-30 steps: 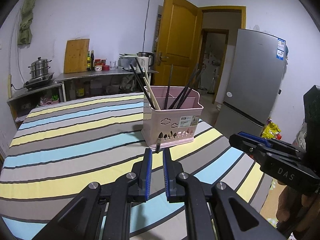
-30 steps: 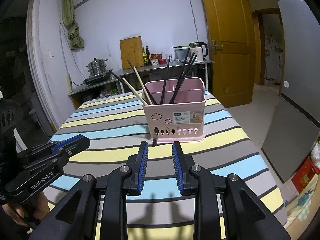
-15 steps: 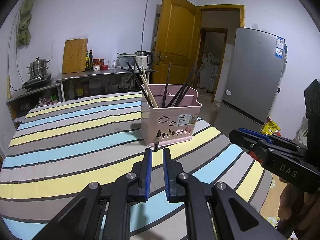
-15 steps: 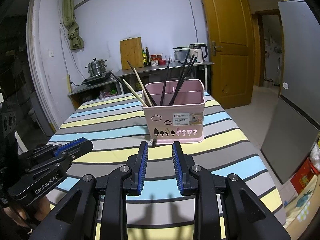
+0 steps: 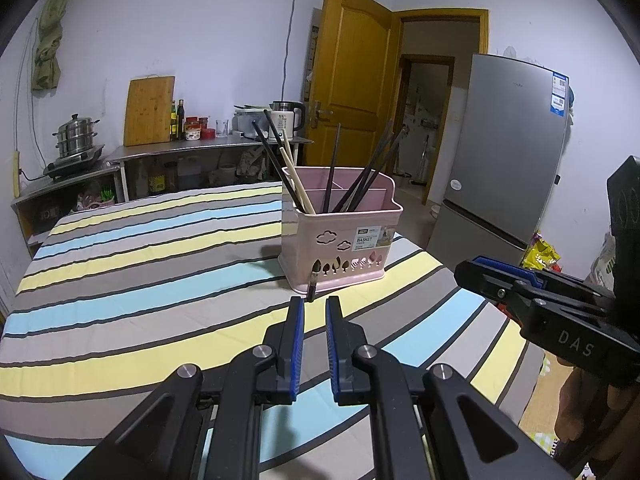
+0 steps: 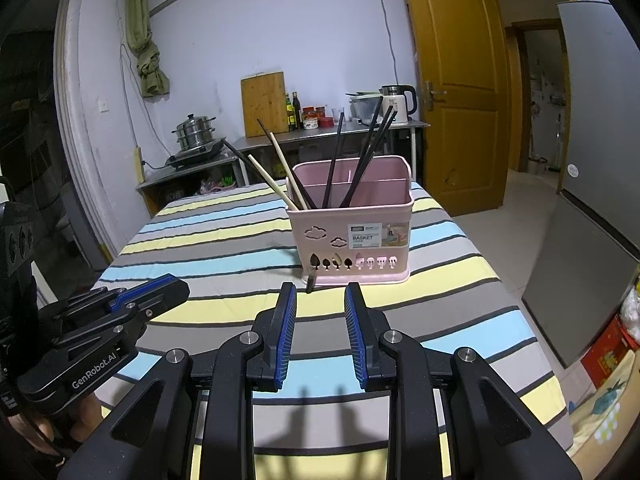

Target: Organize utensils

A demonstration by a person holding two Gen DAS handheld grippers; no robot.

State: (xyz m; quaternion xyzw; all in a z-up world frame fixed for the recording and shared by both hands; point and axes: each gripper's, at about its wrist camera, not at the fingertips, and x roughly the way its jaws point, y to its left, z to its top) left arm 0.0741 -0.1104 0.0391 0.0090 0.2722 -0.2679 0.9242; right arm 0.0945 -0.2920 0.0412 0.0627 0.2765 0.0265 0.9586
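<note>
Pink basket on the striped tablecloth already holds the chopsticks; one dark tip pokes out through its front cutout. Short of the basket, both hang empty: left gripper nearly shut, right gripper spread. The job looks nearly finished.

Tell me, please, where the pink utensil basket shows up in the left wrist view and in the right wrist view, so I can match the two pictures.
Left wrist view: the pink utensil basket stands right of centre on the striped tablecloth, just beyond the fingertips.
Right wrist view: the basket stands near the centre, slightly right, ahead of the fingertips.
Shared landmark: the wooden cutting board leaning on the back wall.
</note>
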